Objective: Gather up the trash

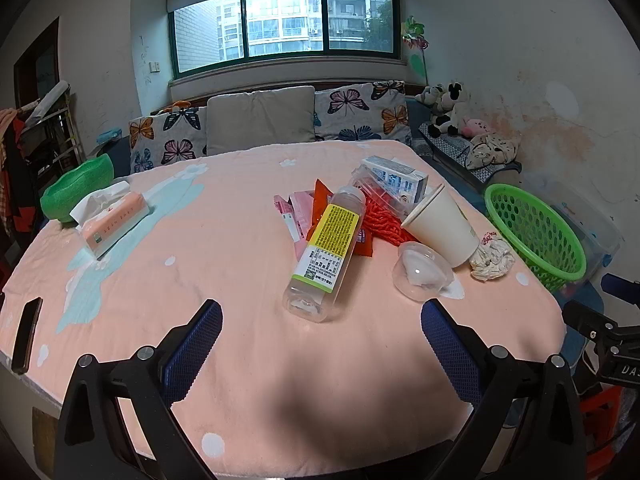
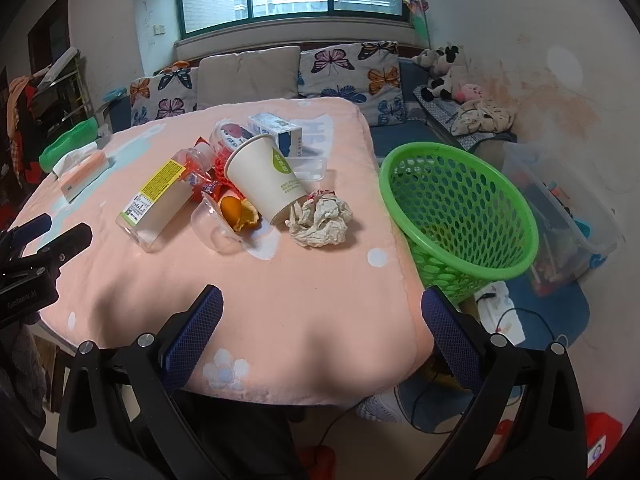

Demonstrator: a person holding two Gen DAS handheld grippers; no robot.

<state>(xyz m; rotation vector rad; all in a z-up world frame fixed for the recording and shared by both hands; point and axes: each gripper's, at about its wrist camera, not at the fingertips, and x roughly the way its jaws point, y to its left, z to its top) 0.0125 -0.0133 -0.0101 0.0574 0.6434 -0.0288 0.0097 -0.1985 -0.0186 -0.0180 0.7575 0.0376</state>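
Trash lies in a heap on the pink-covered table (image 1: 240, 360): a clear plastic bottle with a yellow label (image 1: 326, 248) (image 2: 160, 196), a tipped paper cup (image 1: 440, 228) (image 2: 266, 180), a clear dome lid (image 1: 420, 276) holding orange peel (image 2: 240, 212), a crumpled paper wad (image 1: 492, 260) (image 2: 320, 220), a milk carton (image 1: 396, 178) (image 2: 276, 130) and red wrappers (image 1: 384, 224). A green mesh basket (image 1: 536, 232) (image 2: 460, 216) stands off the table's right edge. My left gripper (image 1: 322, 336) is open and empty, just short of the bottle. My right gripper (image 2: 322, 328) is open and empty near the table's front right corner.
A tissue pack (image 1: 114, 224) and a green foam bowl (image 1: 76, 192) sit at the table's left. A black phone (image 1: 26, 334) lies at the front left edge. A sofa with butterfly cushions (image 1: 360, 112) stands behind. A clear storage bin (image 2: 560, 216) is right of the basket.
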